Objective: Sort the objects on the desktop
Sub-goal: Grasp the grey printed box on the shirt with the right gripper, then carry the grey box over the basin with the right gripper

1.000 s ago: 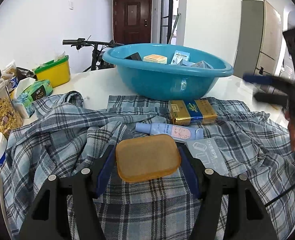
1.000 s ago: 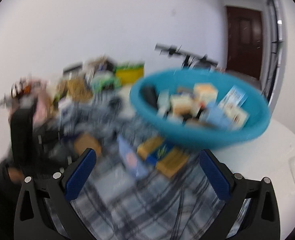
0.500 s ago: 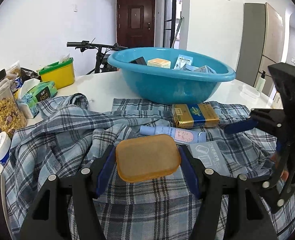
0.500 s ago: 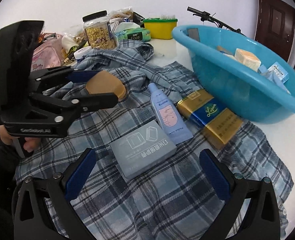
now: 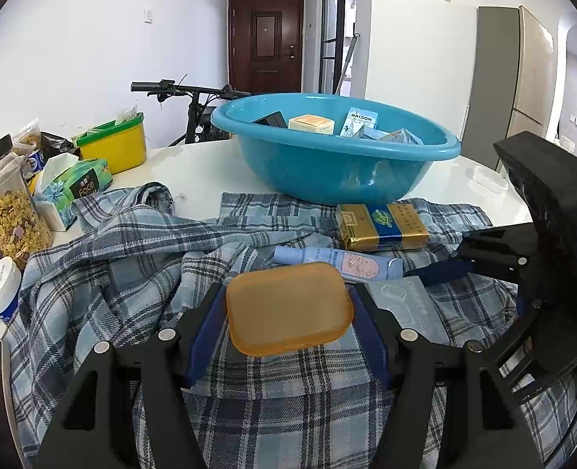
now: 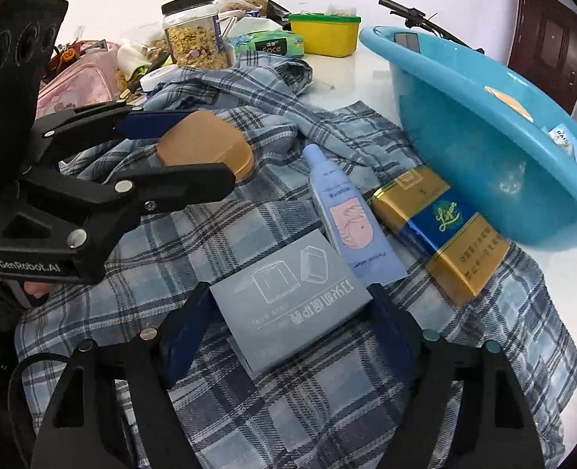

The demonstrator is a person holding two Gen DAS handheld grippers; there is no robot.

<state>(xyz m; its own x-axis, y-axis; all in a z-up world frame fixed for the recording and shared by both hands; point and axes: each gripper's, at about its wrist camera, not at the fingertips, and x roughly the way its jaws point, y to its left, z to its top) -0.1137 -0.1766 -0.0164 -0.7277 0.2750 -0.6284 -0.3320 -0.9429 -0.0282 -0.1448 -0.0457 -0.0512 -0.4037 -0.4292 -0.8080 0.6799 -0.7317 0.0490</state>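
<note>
My left gripper (image 5: 288, 308) is shut on an orange soap-like block (image 5: 288, 306), held above the plaid shirt (image 5: 132, 273); the block also shows in the right wrist view (image 6: 204, 146). My right gripper (image 6: 288, 312) has its fingers on both sides of a grey box (image 6: 288, 301) lying on the shirt, touching or nearly touching it. A light blue tube (image 6: 347, 219) and a gold and blue carton (image 6: 440, 230) lie beside it. The blue basin (image 5: 335, 156) with several small boxes stands behind.
A cereal jar (image 5: 11, 219), tissue pack (image 5: 77, 187), yellow tub (image 5: 112, 144) and white jar (image 5: 1, 289) stand at the left. A pink bag (image 6: 77, 82) lies far left. A bicycle (image 5: 194, 97) is behind the white table (image 5: 194, 172).
My right gripper has come down from the basin to the grey box and its fingers have closed in around it. My left gripper has kept hold of the orange block, nearly still.
</note>
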